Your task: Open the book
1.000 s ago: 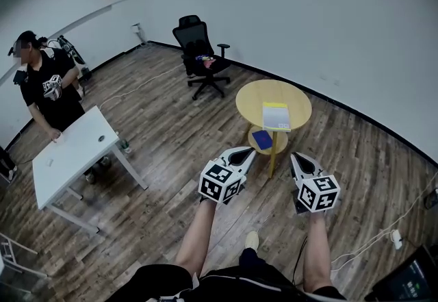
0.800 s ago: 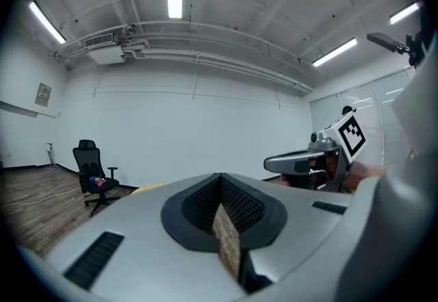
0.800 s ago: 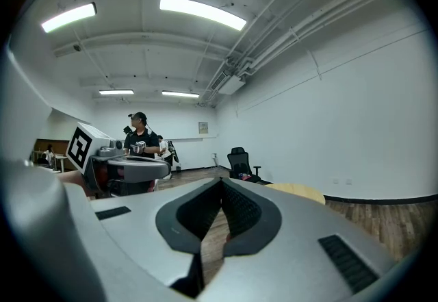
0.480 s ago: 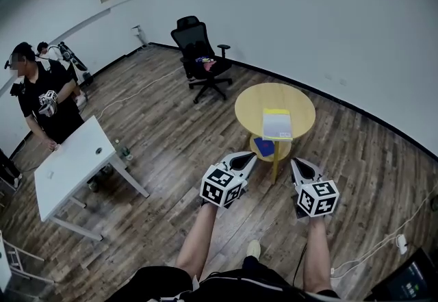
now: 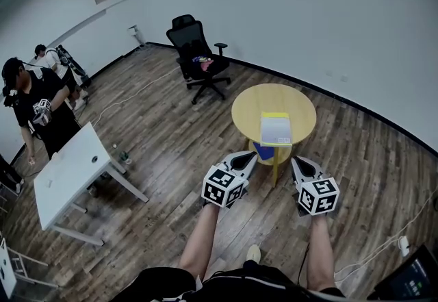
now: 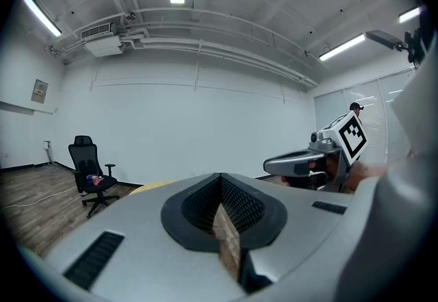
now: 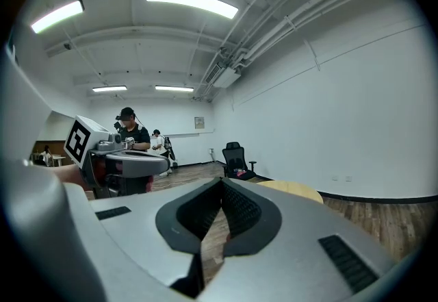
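The book (image 5: pixel 276 129), closed, with a yellow strip at its far end and a pale cover, lies flat on the round yellow table (image 5: pixel 250 98). Both grippers hover over the floor just short of the table's near edge, side by side, pointing at it. My left gripper (image 5: pixel 250 154) is shut with nothing in it; its jaws meet at the tip (image 6: pixel 220 176). Also shut and bare, my right gripper (image 5: pixel 295 159) shows closed jaws (image 7: pixel 221 181). The table's rim (image 6: pixel 152 186) (image 7: pixel 295 190) peeks past the jaws in both gripper views; the book is hidden there.
A blue object (image 5: pixel 263 151) lies on the table's lower shelf. A black office chair (image 5: pixel 195 61) stands beyond by the wall. At left a person (image 5: pixel 37 109) stands by a white table (image 5: pixel 72 167). A cable (image 5: pixel 380 249) runs along the floor at right.
Both grippers have advanced together toward the round table, which now sits nearer in the head view. The person at the left has shifted further left.
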A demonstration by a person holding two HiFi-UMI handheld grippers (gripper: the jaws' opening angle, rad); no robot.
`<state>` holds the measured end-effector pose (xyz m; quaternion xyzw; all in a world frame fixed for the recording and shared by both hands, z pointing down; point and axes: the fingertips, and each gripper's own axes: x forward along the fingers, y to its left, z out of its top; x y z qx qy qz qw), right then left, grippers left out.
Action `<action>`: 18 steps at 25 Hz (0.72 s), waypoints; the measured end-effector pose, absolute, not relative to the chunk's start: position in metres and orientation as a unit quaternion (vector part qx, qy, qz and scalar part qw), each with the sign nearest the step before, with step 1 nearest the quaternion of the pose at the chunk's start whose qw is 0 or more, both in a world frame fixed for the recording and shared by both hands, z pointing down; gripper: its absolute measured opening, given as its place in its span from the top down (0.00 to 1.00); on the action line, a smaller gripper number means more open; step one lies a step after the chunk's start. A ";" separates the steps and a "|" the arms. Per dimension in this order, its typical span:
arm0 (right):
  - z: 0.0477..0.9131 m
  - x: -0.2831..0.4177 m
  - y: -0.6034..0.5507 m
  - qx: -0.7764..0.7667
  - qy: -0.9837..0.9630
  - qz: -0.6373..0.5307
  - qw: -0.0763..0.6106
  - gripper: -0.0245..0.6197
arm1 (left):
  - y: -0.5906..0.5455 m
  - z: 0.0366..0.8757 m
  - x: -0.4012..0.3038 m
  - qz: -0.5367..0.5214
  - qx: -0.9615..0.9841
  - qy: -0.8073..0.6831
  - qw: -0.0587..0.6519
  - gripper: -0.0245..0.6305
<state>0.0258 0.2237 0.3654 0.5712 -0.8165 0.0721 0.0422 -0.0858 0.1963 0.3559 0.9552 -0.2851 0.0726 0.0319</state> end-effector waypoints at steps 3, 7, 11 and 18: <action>0.364 0.032 0.204 0.569 -0.818 0.069 0.043 0.95 | 0.181 0.357 -0.078 0.078 0.955 -0.286 0.028 0.96; 0.361 0.039 0.178 0.564 -0.822 0.065 0.044 0.95 | 0.156 0.360 -0.074 0.078 0.951 -0.297 0.033 0.96; 0.360 0.049 0.152 0.561 -0.825 0.065 0.040 0.95 | 0.133 0.361 -0.068 0.076 0.949 -0.305 0.037 0.96; 0.363 0.059 0.122 0.553 -0.829 0.071 0.039 0.95 | 0.104 0.359 -0.057 0.077 0.946 -0.312 0.038 0.96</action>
